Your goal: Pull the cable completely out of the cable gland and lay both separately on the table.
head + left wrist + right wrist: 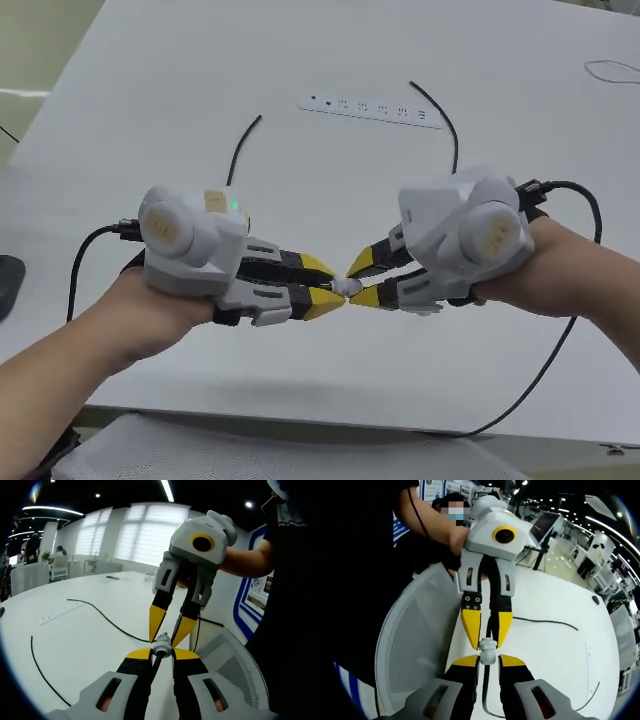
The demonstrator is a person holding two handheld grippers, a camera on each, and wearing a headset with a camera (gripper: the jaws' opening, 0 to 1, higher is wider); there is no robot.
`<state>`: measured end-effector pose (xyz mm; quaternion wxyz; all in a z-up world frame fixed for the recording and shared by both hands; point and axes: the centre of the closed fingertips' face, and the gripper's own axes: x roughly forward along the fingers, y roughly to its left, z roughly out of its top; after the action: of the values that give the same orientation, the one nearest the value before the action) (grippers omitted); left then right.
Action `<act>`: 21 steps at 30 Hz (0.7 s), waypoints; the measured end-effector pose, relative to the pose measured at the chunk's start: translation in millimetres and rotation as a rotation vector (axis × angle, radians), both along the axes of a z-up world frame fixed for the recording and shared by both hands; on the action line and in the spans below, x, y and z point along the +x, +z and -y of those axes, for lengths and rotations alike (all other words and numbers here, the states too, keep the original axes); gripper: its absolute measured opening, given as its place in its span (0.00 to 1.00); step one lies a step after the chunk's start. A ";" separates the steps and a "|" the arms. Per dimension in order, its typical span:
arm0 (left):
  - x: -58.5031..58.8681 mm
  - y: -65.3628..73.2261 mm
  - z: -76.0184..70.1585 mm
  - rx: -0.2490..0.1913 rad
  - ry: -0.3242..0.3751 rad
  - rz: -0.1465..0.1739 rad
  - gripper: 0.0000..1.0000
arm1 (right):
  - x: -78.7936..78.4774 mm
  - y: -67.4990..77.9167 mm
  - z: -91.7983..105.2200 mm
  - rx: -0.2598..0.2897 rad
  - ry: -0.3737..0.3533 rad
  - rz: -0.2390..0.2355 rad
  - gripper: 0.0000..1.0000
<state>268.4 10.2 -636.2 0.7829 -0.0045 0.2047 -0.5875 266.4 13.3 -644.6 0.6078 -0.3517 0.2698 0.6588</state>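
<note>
Two narrow grips meet: left gripper (335, 285) and right gripper (358, 284) both pinch the cable gland (347, 287). Black cable (485, 692) runs between their jaws.

the cable gland (345, 287) is a small, pale grey-white fitting with a round collar, held in the air above the near edge of the table. it sits where the tips of the left gripper (330, 286) and right gripper (362, 279) meet. the right gripper's jaws close on its body. the cable (485, 692) is thin and black and still runs through the gland, passing out of both ends between each gripper's jaws.
</note>
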 end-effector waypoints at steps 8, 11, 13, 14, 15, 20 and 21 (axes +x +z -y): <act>3.5 7.3 -0.8 0.015 -0.001 0.044 0.15 | 20.4 38.1 -0.5 0.327 -0.234 -0.368 0.16; 3.1 10.6 -0.5 0.019 -0.018 0.069 0.15 | 21.4 41.5 7.4 0.386 -0.266 -0.554 0.13; 3.0 12.9 0.2 0.019 -0.026 0.083 0.15 | 18.8 37.7 9.9 0.380 -0.257 -0.605 0.11; 2.8 13.8 0.6 0.019 -0.030 0.088 0.15 | 15.8 36.5 10.1 0.380 -0.246 -0.630 0.12; 2.5 14.6 0.9 0.019 -0.034 0.089 0.15 | 12.8 34.7 11.0 0.371 -0.236 -0.656 0.14; 1.0 17.3 2.4 0.017 -0.054 0.101 0.15 | 7.1 26.9 6.0 0.372 -0.232 -0.725 0.17; 0.9 17.1 2.4 0.019 -0.057 0.103 0.15 | 5.5 25.8 5.2 0.363 -0.228 -0.724 0.18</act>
<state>269.3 7.9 -619.1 0.7753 0.0388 0.1698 -0.6071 271.9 8.1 -618.9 0.5948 0.0474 0.3829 0.7052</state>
